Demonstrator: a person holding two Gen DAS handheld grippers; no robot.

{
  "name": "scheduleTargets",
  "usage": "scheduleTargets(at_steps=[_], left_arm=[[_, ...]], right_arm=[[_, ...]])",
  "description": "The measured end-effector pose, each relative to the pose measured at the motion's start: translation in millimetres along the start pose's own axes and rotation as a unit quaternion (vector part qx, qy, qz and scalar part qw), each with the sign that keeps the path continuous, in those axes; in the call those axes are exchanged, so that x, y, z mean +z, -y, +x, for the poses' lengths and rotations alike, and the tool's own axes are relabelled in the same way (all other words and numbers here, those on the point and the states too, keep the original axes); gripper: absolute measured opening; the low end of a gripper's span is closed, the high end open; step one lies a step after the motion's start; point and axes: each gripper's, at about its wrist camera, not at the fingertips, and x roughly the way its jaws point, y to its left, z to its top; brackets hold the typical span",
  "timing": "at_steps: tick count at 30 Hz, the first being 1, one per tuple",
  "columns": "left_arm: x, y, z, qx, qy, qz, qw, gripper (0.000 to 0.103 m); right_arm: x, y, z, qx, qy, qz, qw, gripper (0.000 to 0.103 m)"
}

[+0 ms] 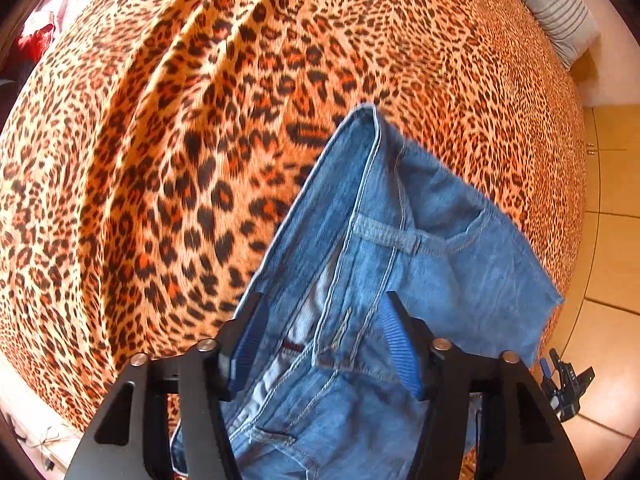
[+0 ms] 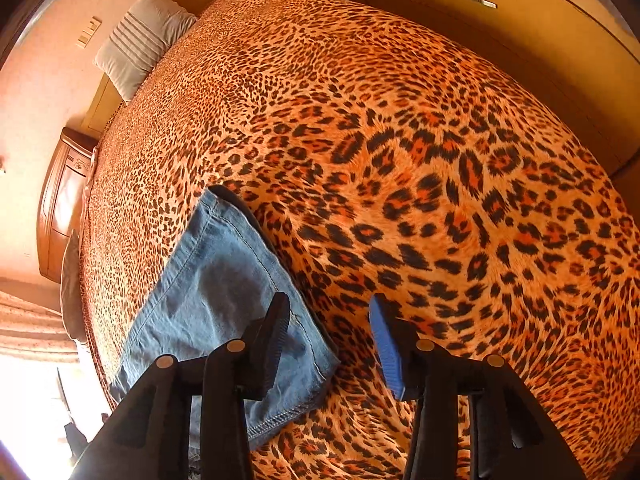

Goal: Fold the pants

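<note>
Blue jeans lie folded on a leopard-print bedspread, with the waistband, a belt loop and a pocket showing. My left gripper hangs over the waist end, pointing steeply down. It is open, its blue pads wide apart with the denim lying between and below them, not pinched. In the right wrist view a leg end of the jeans lies flat with its stitched hem near the bed's edge. My right gripper is open and holds nothing. Its left finger is over the denim's edge and its right finger over bare bedspread.
A grey striped pillow sits at the far corner of the bed, also seen as the pillow. A wooden nightstand stands at the left and a wardrobe behind the bed. Tiled floor with a small black-and-blue device lies at the right.
</note>
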Motion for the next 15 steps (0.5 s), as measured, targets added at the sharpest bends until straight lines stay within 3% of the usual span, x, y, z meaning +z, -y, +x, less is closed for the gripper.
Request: scheduleTargets(at_steps=[6, 11, 13, 14, 15], left_arm=[[52, 21, 17, -0.024, -0.028, -0.019, 0.9991, 0.07], [70, 43, 37, 0.001, -0.036, 0.001, 0.9994, 0.069], [72, 50, 42, 0.005, -0.038, 0.009, 0.9992, 0.068], [72, 54, 44, 0.008, -0.04, 0.014, 0.9991, 0.065], [71, 60, 48, 0.018, -0.038, 0.021, 0.9989, 0.053]], right_arm=[[30, -53, 25, 0.012, -0.01, -0.021, 1.0, 0.05], [71, -98, 59, -0.002, -0.02, -0.052, 0.998, 0.051], [83, -112, 74, -0.026, -0.025, -0.075, 0.997, 0.051], [87, -118, 82, -0.044, -0.027, -0.09, 0.995, 0.051], [89, -124, 89, -0.056, -0.027, -0.106, 0.992, 0.05]])
